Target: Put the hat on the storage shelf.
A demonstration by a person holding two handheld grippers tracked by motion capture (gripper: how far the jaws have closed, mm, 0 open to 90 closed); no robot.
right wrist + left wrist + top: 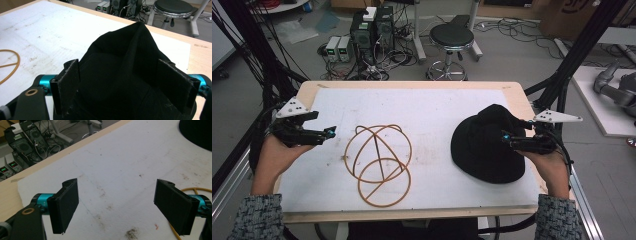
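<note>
Jaws of your right gripper [125, 85] stand wide around the black hat [130, 62], not pinching it; your left gripper [116, 207] gapes over bare worktop [120, 157]. No readable label shows on the hat, near the worktop's right edge. Beyond, the wire frame [378, 162] is partly cut off.

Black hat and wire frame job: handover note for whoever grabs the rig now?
Left gripper: open, nothing between its jaws, at the table's left edge, apart from the frame.
Right gripper: jaws wide open, straddling the soft black fabric hat, pads not clamped on it.
Hat lies crumpled on the right of the white table mat. The tan wire hoop frame lies at mid-table, bare.
Done: nothing visible yet; hat and frame are apart.
Left, probably: grip the hat, then fit it over the frame.
</note>
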